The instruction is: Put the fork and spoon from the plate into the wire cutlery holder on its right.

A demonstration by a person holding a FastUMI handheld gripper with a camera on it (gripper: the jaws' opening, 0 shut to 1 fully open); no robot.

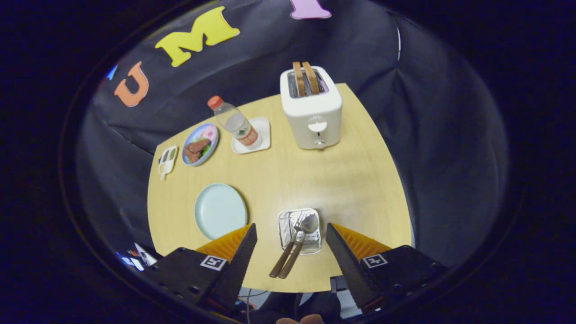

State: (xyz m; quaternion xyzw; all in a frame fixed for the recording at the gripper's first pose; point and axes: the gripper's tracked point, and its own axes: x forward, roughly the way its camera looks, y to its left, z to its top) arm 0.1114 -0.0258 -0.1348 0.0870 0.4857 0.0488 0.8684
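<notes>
The gripper [291,231] hangs high above the wooden table [355,189], looking steeply down on it, its two fingers spread wide apart and holding nothing. Between the fingers, in the lower middle of the frame, sits the wire cutlery holder [286,225], and both the fork [288,245] and the spoon [300,238] lie in it. Their heads rest inside the holder, pointing up the frame and slightly right, while their brown handles run side by side down and to the left, jutting past the holder's near rim toward the table's edge. The pale blue plate [219,210] lies left of the holder, just ahead of the left finger, bare of cutlery. Further up the frame, a white toaster [311,110] stands with two slices of toast upright in its slots. To its left a water bottle [235,122] stands on a white coaster [261,135], then comes a small plate of food [200,144] and a little sectioned dish [167,159] at the table's left edge.
</notes>
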